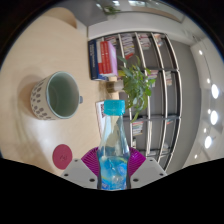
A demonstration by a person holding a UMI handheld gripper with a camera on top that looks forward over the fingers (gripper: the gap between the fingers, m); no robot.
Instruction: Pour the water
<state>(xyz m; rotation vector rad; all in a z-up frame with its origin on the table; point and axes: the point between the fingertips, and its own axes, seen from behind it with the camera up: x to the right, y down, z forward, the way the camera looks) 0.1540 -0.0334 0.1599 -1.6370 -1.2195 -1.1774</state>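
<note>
**Bottle held, mug not yet reached**

Gripper view: A clear bottle with a light blue cap and blue-tinted lower part is seen standing upright between the two fingers of the gripper. The purple pads are pressed against its sides, so the bottle is judged to be pinched by both fingers. No tilt is seen yet. A patterned mug with a green inside is set on the pale table, ahead of the fingers and off to the left, well apart from the bottle. Whether any water lies in the mug cannot be told. A small pink round object, possibly a lid or coaster, is seen on the table just left of the fingers. Beyond the bottle a small green plant is seen, and behind it a shelf of books.

The step in hand is judged to be the carrying of the grasped bottle toward the mug; pouring has not begun. For the next move, the bottle's mouth would have to be brought over the mug's rim and then tipped slowly. The cap appears to be on, which would have to be dealt with before water can flow.
</note>
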